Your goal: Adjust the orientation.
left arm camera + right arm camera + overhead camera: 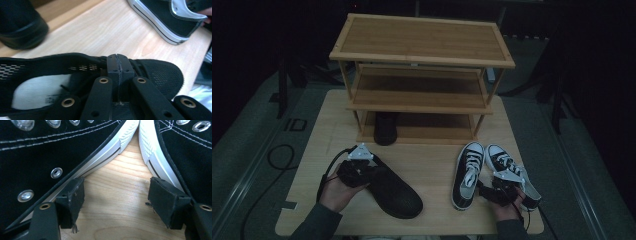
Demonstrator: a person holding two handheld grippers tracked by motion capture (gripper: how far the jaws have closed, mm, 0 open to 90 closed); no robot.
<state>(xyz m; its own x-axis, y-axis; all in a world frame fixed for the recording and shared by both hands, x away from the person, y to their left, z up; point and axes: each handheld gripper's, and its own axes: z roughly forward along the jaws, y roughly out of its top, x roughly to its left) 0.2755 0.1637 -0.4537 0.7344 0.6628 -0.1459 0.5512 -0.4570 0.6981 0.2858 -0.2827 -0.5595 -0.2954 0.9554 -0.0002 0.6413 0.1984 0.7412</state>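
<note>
Where rack (422, 55) stands behind, second black shoe (385, 127) on lowest shelf.

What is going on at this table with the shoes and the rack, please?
A person holds a tool in each hand. The left tool is clamped shut on the collar of a black mesh slip-on shoe. The right tool rests open on the table between two black-and-white canvas sneakers, gripping neither. Another black shoe already sits on the bottom shelf of the three-tier bamboo shoe rack.

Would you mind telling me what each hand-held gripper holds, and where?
Left hand-held gripper pinches the black mesh shoe's collar edge; right hand-held gripper holds nothing.
</note>
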